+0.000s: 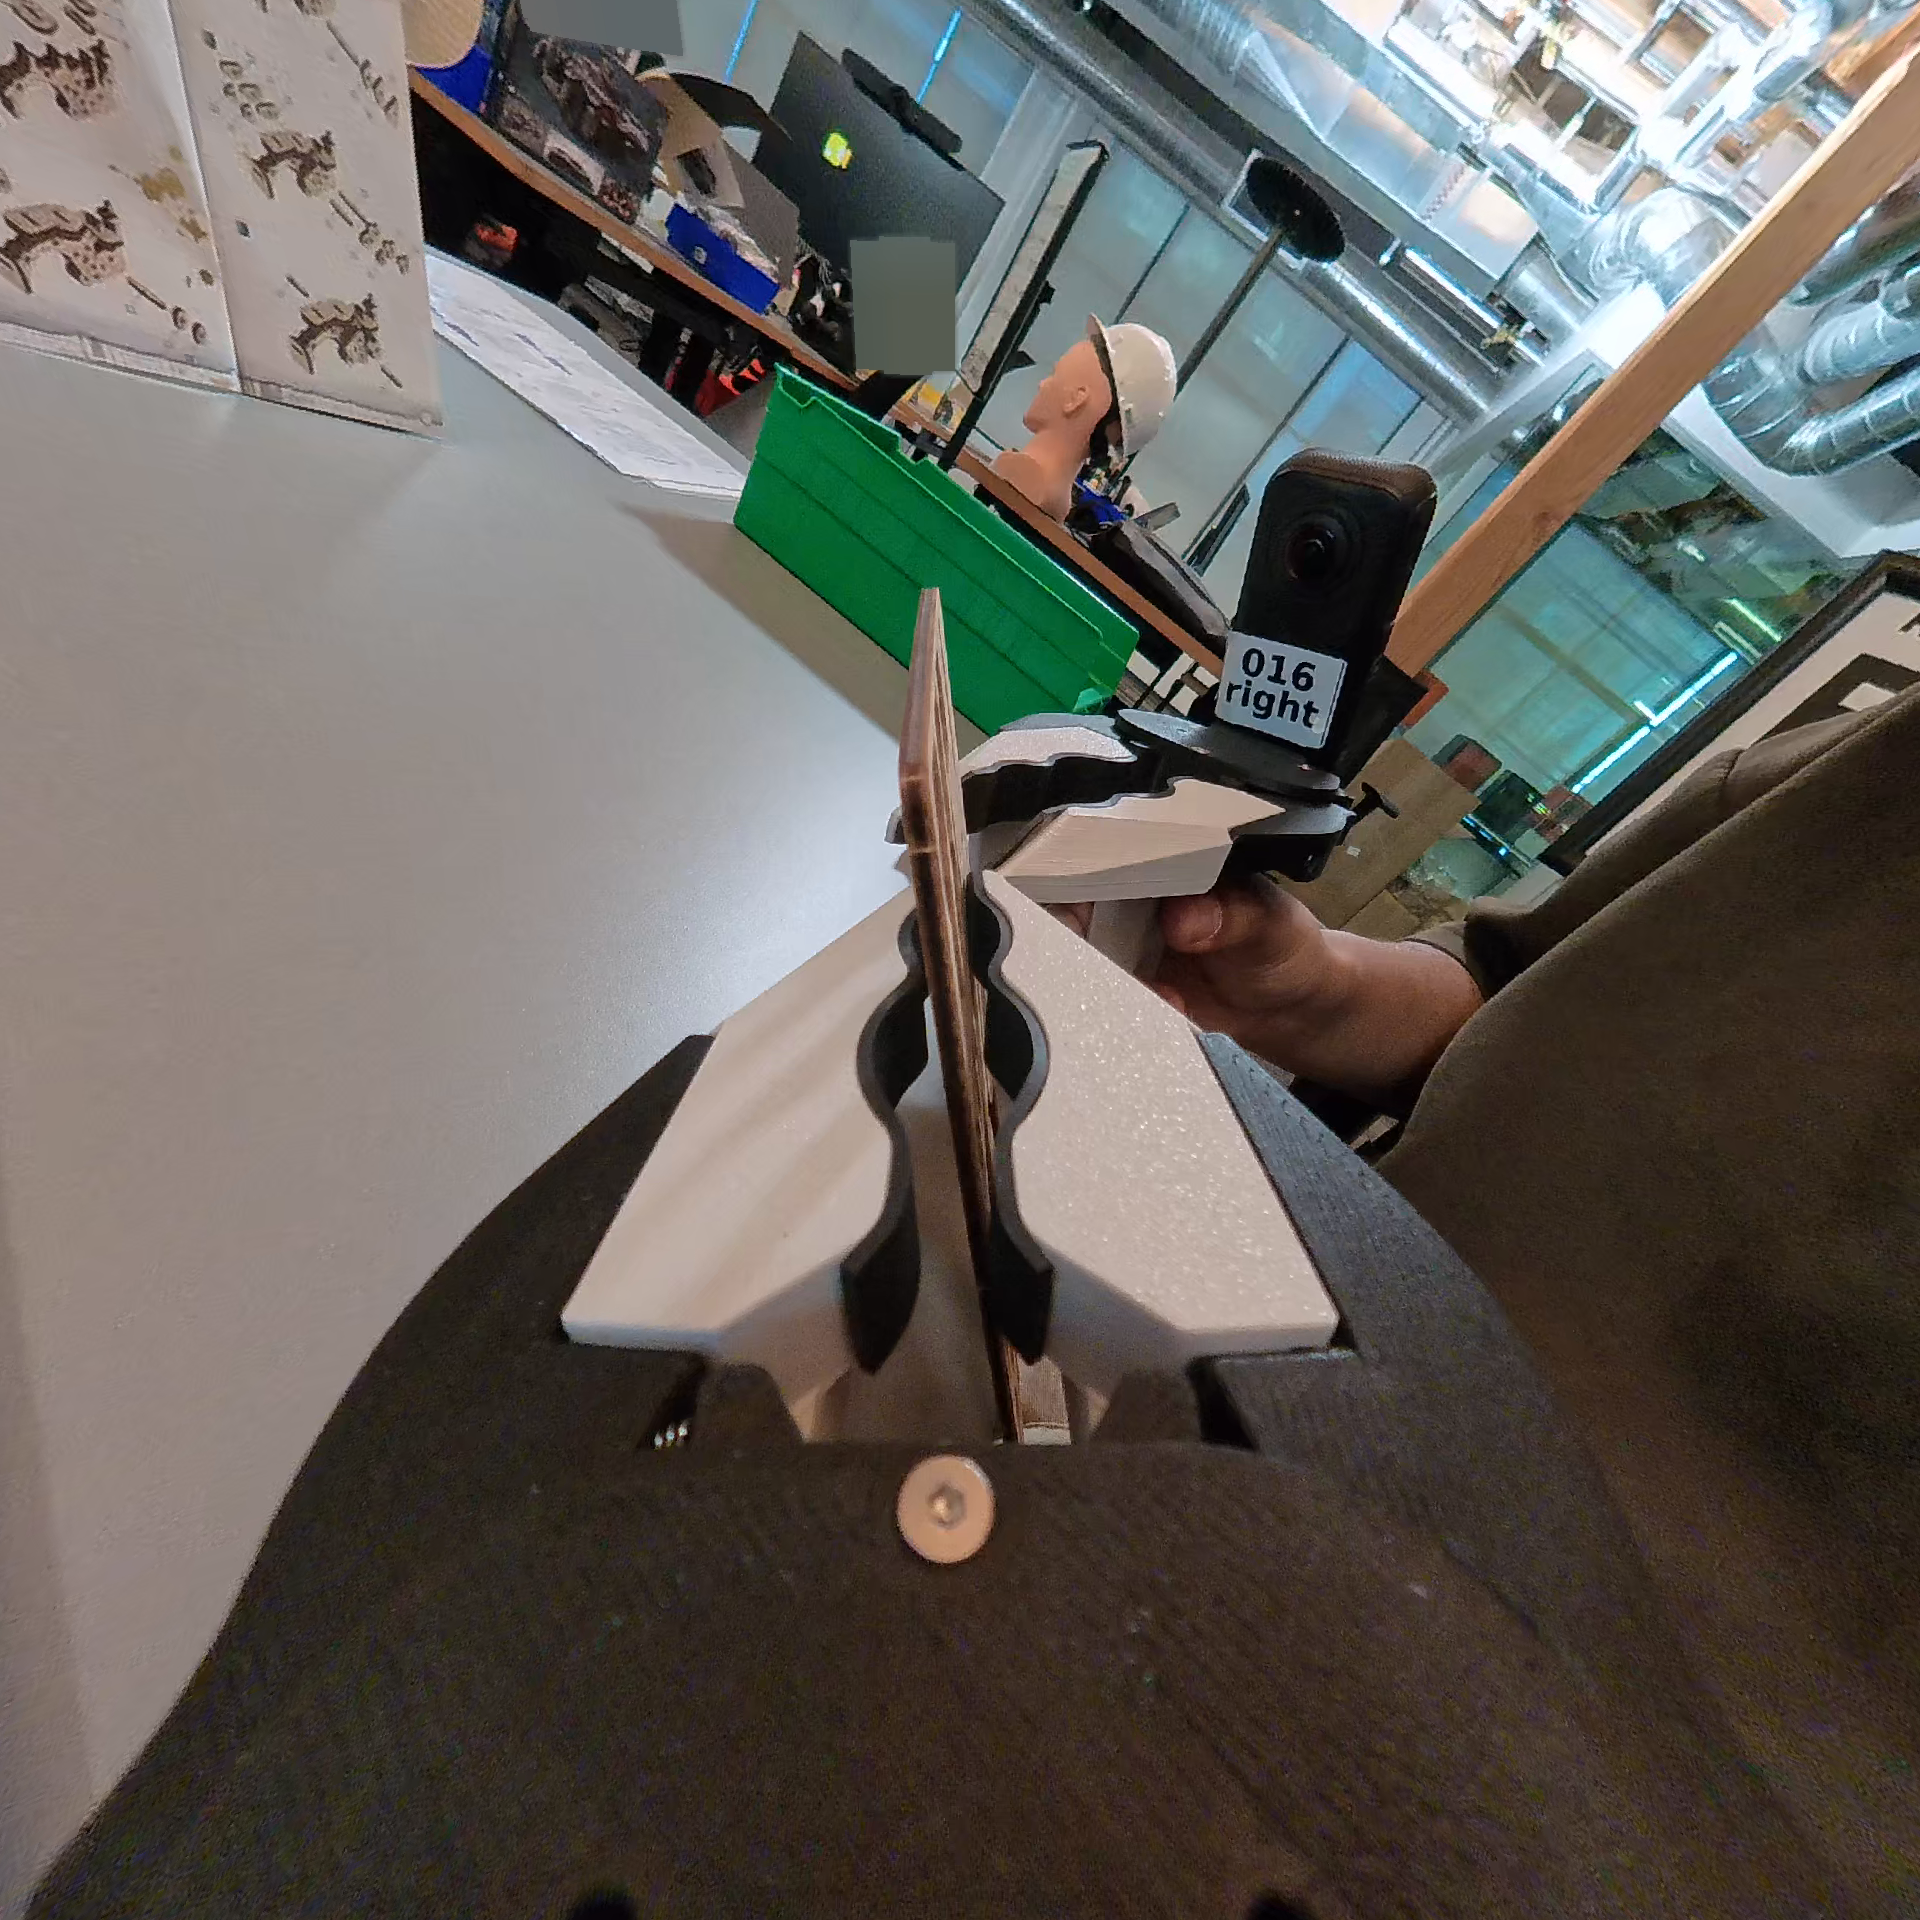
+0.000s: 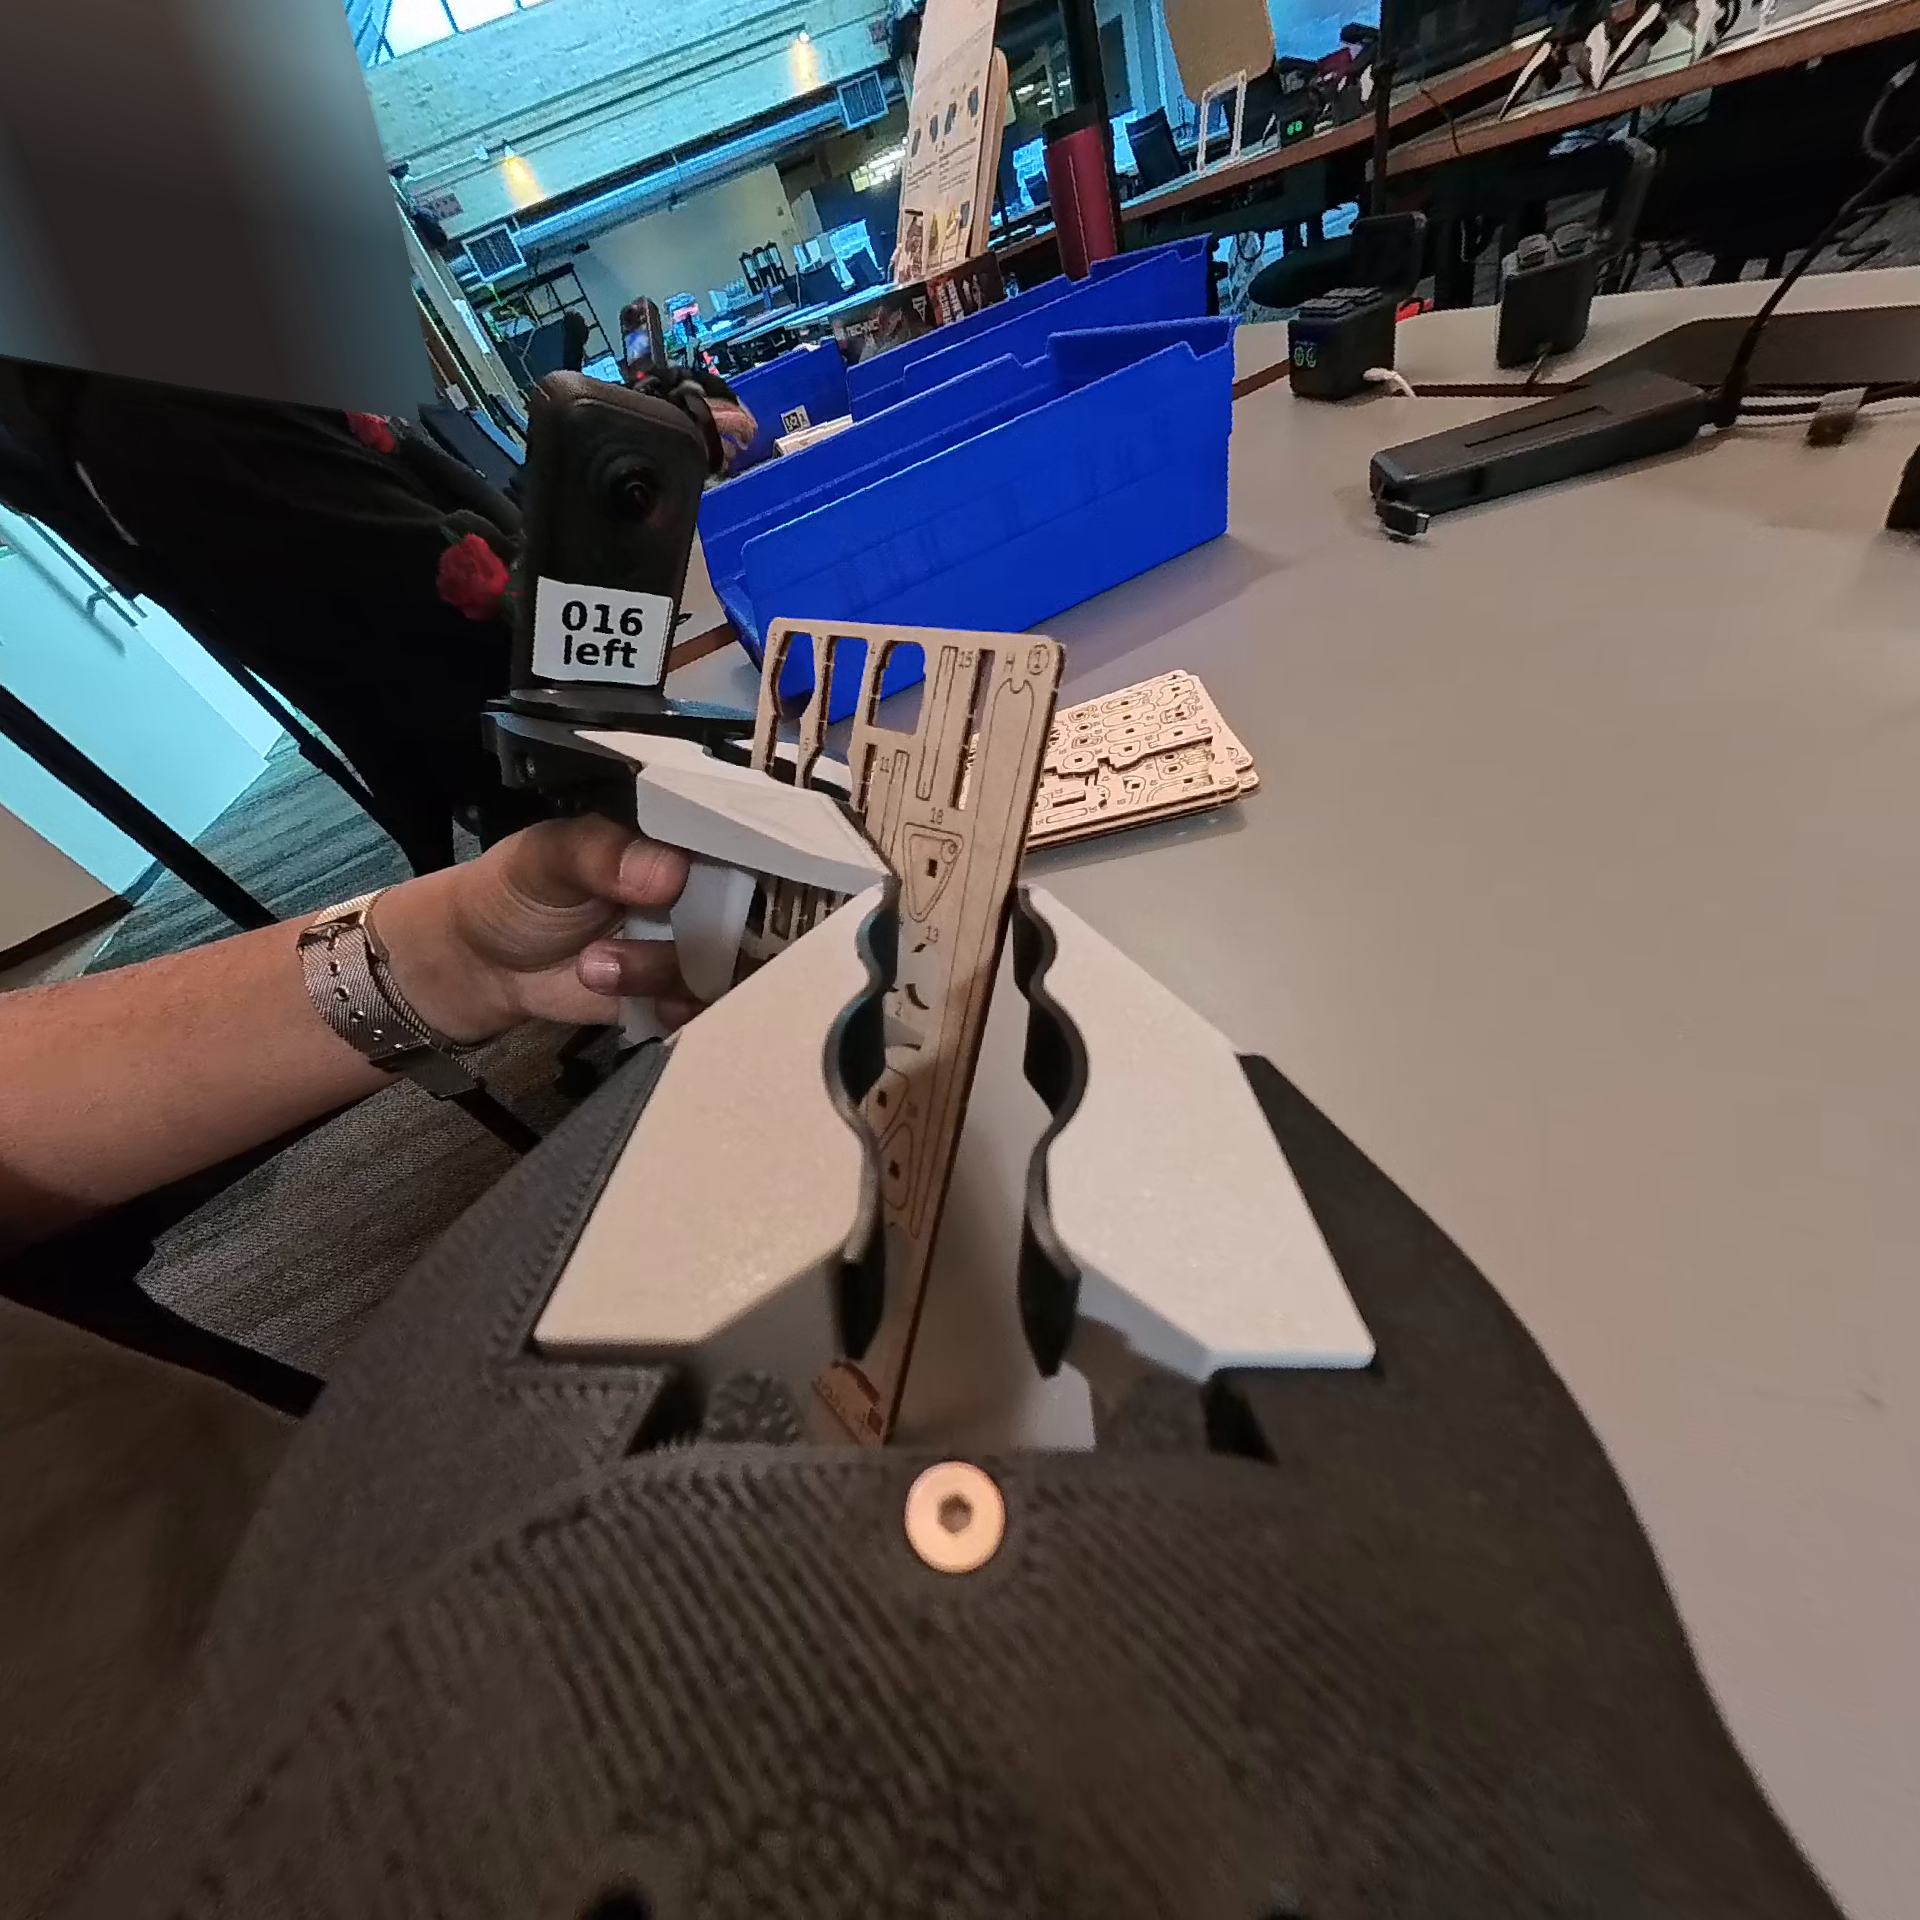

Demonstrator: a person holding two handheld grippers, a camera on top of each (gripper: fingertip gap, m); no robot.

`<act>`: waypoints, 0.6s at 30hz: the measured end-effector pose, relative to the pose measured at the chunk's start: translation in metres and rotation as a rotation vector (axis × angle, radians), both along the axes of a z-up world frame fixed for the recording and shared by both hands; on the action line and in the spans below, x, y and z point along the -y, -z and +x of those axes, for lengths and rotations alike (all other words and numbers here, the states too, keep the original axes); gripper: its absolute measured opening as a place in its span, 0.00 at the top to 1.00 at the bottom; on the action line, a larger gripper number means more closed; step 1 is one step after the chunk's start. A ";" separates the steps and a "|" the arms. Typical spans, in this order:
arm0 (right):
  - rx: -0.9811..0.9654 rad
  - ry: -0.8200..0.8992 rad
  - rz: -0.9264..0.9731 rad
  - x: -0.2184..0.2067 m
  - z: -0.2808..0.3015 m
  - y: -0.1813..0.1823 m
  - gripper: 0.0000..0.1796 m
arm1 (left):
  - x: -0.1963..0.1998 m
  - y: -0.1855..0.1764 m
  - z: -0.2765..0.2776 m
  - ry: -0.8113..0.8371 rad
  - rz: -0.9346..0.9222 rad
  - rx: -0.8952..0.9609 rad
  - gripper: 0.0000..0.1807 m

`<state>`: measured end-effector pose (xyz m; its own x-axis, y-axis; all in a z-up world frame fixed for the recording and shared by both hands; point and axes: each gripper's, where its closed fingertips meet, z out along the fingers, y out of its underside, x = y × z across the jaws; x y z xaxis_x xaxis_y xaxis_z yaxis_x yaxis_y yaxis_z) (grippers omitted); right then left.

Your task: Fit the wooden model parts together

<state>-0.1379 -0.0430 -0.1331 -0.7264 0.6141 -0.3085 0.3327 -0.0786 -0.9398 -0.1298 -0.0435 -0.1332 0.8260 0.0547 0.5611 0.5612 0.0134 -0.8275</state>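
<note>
A thin laser-cut wooden sheet (image 1: 925, 727) with part outlines is held upright above the grey table (image 1: 312, 831). In the left wrist view I see it edge-on. My left gripper (image 1: 940, 904) is shut on its lower part. My right gripper (image 1: 940, 821) comes in from the right and clamps the same sheet higher up. In the right wrist view the sheet (image 2: 1013, 748) stands between the fingers of my right gripper (image 2: 951, 899), and my left gripper (image 2: 873, 862) grips it from the left. Several slots in the sheet's top are empty.
A stack of more wooden sheets (image 2: 1143, 748) lies on the table (image 2: 1455, 935) just beyond. Blue bins (image 2: 987, 488) stand behind it, and black devices with cables (image 2: 1538, 447) lie at the far right. A green bin (image 1: 914, 561) and upright instruction pages (image 1: 208, 208) stand on the other side. The grippers are tip to tip, or close to it.
</note>
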 end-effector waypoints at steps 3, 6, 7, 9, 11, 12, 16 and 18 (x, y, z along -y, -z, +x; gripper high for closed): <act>0.000 0.001 0.000 0.000 0.000 0.000 0.89 | 0.000 0.000 0.000 -0.002 0.001 -0.001 1.00; -0.003 0.000 -0.002 0.000 0.000 -0.001 0.89 | 0.002 -0.001 -0.003 -0.013 0.012 0.019 1.00; -0.006 0.000 -0.001 -0.001 0.000 -0.001 0.89 | 0.003 -0.001 -0.005 -0.017 0.017 0.032 1.00; -0.012 0.003 -0.002 -0.002 -0.001 -0.002 0.89 | 0.005 -0.002 -0.008 -0.029 0.031 0.053 1.00; -0.014 0.009 -0.005 -0.004 -0.002 -0.003 0.89 | 0.008 -0.004 -0.010 -0.035 0.050 0.062 1.00; -0.013 0.011 -0.005 -0.004 -0.003 -0.003 0.89 | 0.009 -0.006 -0.011 -0.039 0.058 0.064 1.00; -0.017 0.009 -0.008 -0.004 -0.002 -0.004 0.89 | 0.010 -0.010 -0.011 -0.044 0.077 0.051 1.00; -0.022 0.006 -0.009 -0.003 -0.001 -0.005 0.89 | 0.010 -0.010 -0.009 -0.036 0.079 0.042 1.00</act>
<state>-0.1387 -0.0405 -0.1284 -0.7296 0.6154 -0.2982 0.3118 -0.0888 -0.9460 -0.1391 -0.0531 -0.1229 0.7999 0.0380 0.5990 0.5935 0.0986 -0.7988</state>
